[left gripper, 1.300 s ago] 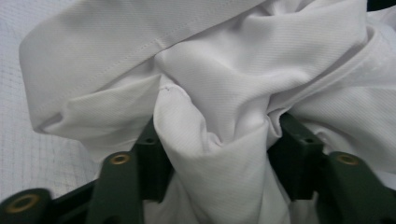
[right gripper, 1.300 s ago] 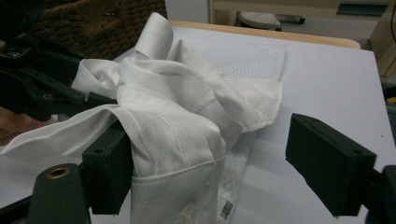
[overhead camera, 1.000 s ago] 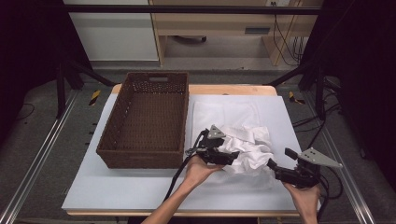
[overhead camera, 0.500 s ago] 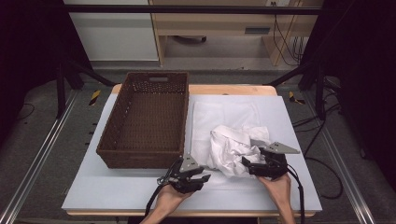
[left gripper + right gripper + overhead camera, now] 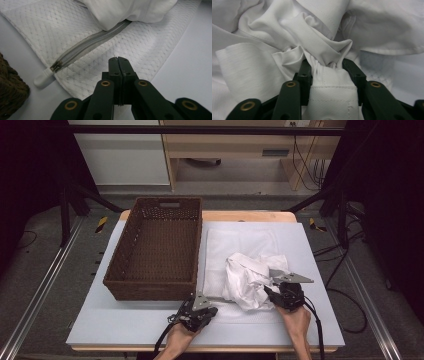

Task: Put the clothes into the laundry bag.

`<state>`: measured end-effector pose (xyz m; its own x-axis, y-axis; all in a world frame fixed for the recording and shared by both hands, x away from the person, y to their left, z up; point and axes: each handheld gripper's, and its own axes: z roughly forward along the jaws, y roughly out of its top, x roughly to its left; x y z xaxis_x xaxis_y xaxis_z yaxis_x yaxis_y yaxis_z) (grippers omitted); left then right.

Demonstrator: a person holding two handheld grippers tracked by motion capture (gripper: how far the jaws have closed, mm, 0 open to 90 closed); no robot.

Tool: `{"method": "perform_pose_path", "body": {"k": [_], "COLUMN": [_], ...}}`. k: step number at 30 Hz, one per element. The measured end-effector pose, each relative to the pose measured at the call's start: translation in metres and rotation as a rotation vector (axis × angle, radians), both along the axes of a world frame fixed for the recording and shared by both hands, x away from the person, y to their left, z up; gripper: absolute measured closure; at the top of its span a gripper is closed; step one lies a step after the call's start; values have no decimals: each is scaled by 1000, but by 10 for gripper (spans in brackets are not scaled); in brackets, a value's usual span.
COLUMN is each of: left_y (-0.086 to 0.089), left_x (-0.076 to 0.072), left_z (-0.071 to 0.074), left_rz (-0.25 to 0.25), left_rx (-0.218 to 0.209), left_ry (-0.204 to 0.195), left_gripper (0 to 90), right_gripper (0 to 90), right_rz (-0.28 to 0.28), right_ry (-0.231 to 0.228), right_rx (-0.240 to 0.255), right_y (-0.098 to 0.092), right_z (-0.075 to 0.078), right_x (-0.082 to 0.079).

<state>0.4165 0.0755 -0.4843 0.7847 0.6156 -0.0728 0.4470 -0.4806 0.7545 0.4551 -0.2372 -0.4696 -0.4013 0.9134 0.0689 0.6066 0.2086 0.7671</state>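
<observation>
Your left gripper [image 5: 196, 312] rests at the near edge of the flat white mesh laundry bag [image 5: 240, 245]. In the left gripper view its jaws are pressed fully together after just closing; the bag's weave lies right at the tips, but you cannot tell whether any of it is caught between them. The bag's grey zipper [image 5: 90, 45] runs diagonally ahead, ending in a white pull tab [image 5: 43, 77] near the bag's corner.

Your right gripper [image 5: 281, 295] sits at the near right side of the crumpled white cotton garment [image 5: 250, 275], which is heaped on the mesh bag. Its jaws have just been closing and now pinch a gathered fold of that garment [image 5: 327, 72], the cloth bunched tight between them.

The brown woven wicker basket [image 5: 155, 250] stands just left of the bag on the pale blue table top [image 5: 310, 270].
</observation>
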Motion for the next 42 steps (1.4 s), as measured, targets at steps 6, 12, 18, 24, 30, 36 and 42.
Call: {"method": "perform_pose_path", "body": {"k": [6, 12, 18, 24, 30, 36, 42], "left_y": [-1, 0, -2, -2, -2, -4, -3], "left_x": [-1, 0, -2, -1, -1, -3, -3], "left_z": [-1, -2, 0, 0, -1, -1, -1], "left_rz": [-9, -11, -21, -5, -3, 4, 12], "left_rx": [14, 2, 34, 24, 20, 30, 23], "left_ry": [-25, -16, -35, -14, -17, -27, -24], "left_gripper": [895, 894, 895, 895, 895, 896, 896], "right_gripper": [715, 726, 614, 369, 231, 190, 123], "right_rz": [-61, -154, -134, -145, -122, -14, 77], "right_ry": [-26, -38, -17, 28, -105, -161, -125], "right_rx": [-9, -72, -83, -11, 98, 120, 74], "right_y": [-21, -55, -55, -66, -81, -41, 25], "right_z": [13, 14, -1, 13, 61, 75, 59], "right_x": [-9, -15, -9, -20, -51, -50, -26]}}
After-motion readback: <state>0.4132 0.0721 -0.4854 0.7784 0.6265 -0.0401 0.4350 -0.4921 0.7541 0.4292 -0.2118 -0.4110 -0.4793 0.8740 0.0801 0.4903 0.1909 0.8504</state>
